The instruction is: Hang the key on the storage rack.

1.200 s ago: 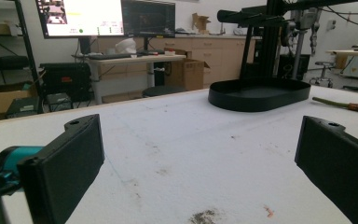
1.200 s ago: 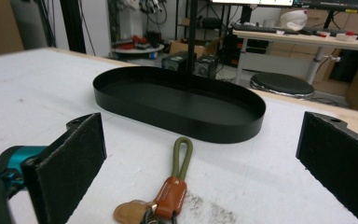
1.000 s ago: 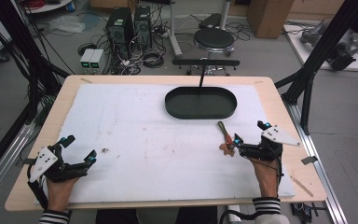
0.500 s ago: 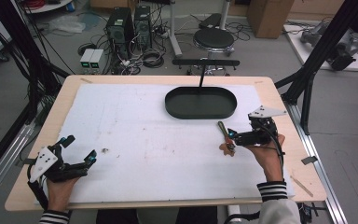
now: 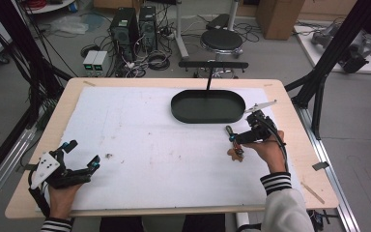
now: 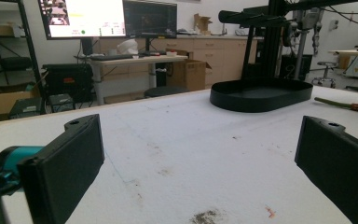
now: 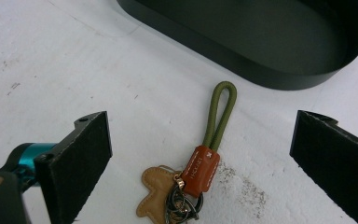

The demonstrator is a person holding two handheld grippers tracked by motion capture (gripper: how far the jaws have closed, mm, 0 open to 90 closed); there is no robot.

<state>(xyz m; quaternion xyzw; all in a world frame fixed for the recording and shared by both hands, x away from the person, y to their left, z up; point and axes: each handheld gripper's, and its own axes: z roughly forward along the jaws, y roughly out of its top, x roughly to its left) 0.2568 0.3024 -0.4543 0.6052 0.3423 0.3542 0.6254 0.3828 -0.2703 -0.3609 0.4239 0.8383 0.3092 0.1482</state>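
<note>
Both my grippers gape wide — the right gripper [image 7: 200, 154] hangs over the keychain [image 7: 200, 163], touching nothing; the keychain lies on the mat just beside the tray [image 7: 261, 46]. My left gripper [image 5: 79, 157] rests at the near-left corner — well apart.

green-looped keychain [image 7: 205, 154], flat beside black tray [image 7: 279, 77]
</note>
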